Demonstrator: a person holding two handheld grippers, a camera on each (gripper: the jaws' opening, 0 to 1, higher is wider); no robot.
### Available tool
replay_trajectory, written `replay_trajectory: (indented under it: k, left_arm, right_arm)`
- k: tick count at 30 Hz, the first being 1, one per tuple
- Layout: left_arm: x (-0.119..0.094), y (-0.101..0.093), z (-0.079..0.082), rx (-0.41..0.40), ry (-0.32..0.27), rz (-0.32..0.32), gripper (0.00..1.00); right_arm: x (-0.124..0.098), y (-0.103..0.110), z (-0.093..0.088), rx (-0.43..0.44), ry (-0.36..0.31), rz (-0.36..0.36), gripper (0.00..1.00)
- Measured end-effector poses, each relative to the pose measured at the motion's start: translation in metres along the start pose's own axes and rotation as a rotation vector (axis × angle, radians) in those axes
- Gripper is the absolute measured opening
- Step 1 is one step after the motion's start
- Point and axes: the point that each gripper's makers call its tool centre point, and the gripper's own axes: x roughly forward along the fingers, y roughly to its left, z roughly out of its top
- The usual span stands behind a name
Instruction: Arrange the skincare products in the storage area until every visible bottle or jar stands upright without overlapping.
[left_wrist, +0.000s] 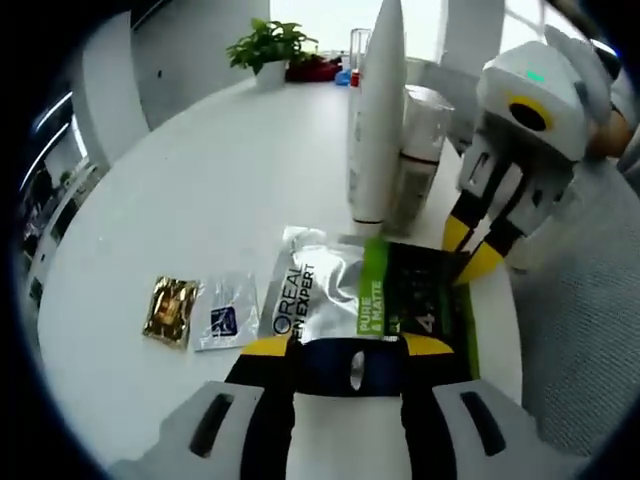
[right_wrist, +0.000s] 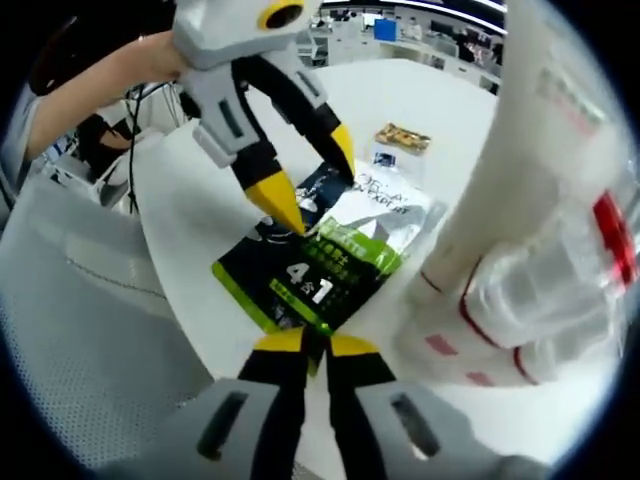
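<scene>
Flat on the white worktop (left_wrist: 200, 180) lies a sachet (left_wrist: 370, 295), silver at one end with dark lettering and black and green at the other, and both grippers meet at it. From the left gripper view, the left gripper (left_wrist: 345, 350) has its yellow-tipped fingers (left_wrist: 265, 347) at the near edge of the sachet with a blue piece between them; whether they pinch the packet or merely rest against it, I cannot tell. The right gripper (left_wrist: 470, 248) comes in from the right of that view, its fingers pressed close together at the sachet's black and green corner.

In the right gripper view the right gripper (right_wrist: 315, 345) shows its fingers nearly together on the near edge of the sachet (right_wrist: 325, 265), apparently pinching it. The left gripper (right_wrist: 300, 195) reaches in from the upper left with its fingers spread, one yellow tip touching the dark part of the packet.

Just beside the sachet, two smaller packets lie flat: a gold one (left_wrist: 170, 310) and a white one with a blue mark (left_wrist: 225, 312), side by side. Beyond the sachet a tall white bottle (left_wrist: 378, 120) stands upright, with a clear container (left_wrist: 420, 150) close against it. A potted plant (left_wrist: 268, 48) sits at the far end of the worktop.
</scene>
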Motion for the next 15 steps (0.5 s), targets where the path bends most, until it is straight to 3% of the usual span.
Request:
replay_trajectory:
  k: [15]
  left_arm:
    - [0.0046, -0.0047, -0.0042, 0.022, 0.015, 0.015, 0.48]
  right_arm:
    - [0.0, 0.0, -0.0002, 0.007, -0.006, 0.005, 0.07]
